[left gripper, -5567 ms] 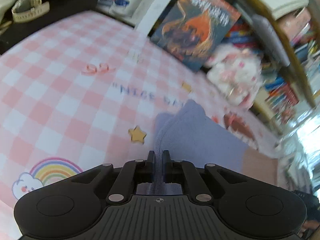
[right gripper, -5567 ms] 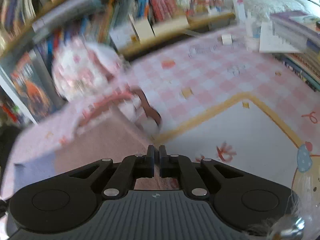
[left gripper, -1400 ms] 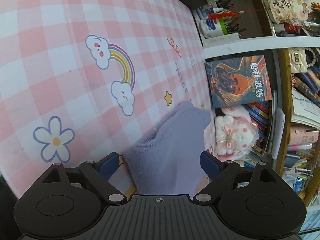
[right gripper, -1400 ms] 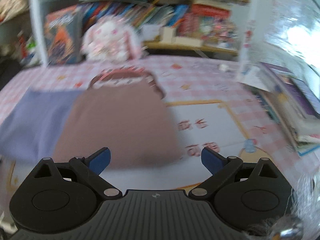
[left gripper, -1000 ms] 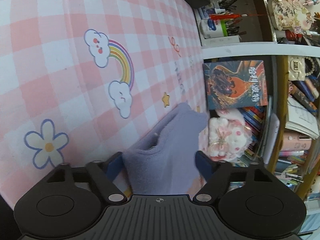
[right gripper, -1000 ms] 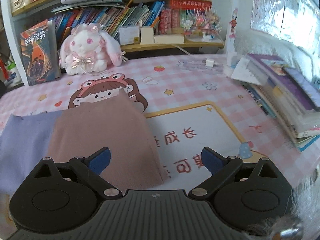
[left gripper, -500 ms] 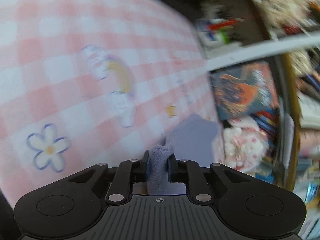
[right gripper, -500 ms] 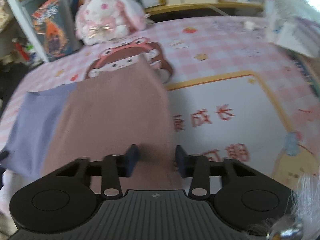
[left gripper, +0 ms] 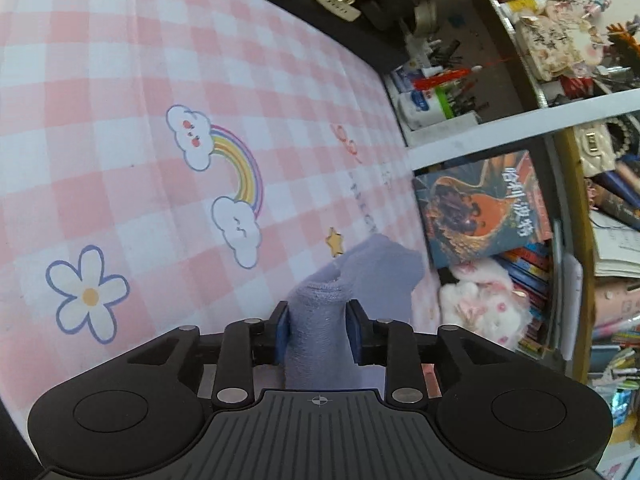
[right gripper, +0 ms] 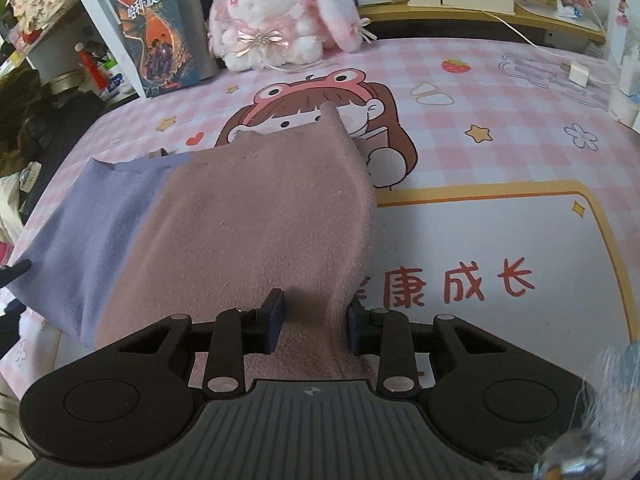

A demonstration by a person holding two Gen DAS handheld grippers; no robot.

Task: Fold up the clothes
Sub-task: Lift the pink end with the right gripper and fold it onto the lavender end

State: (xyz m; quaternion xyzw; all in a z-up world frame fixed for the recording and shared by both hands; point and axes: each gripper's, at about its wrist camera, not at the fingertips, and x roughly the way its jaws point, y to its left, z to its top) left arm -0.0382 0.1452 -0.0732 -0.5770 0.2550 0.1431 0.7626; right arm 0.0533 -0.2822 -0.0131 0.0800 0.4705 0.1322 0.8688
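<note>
Your left gripper, jaws opening, pinches the cloth's lilac end, but the closing right gripper may only straddle it, risking slippage.

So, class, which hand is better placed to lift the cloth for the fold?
Left. The left tongs pinch a bunched corner of the cloth, though their jaws are opening. The right tongs are closing, with the cloth's edge between them, not yet gripped.
</note>
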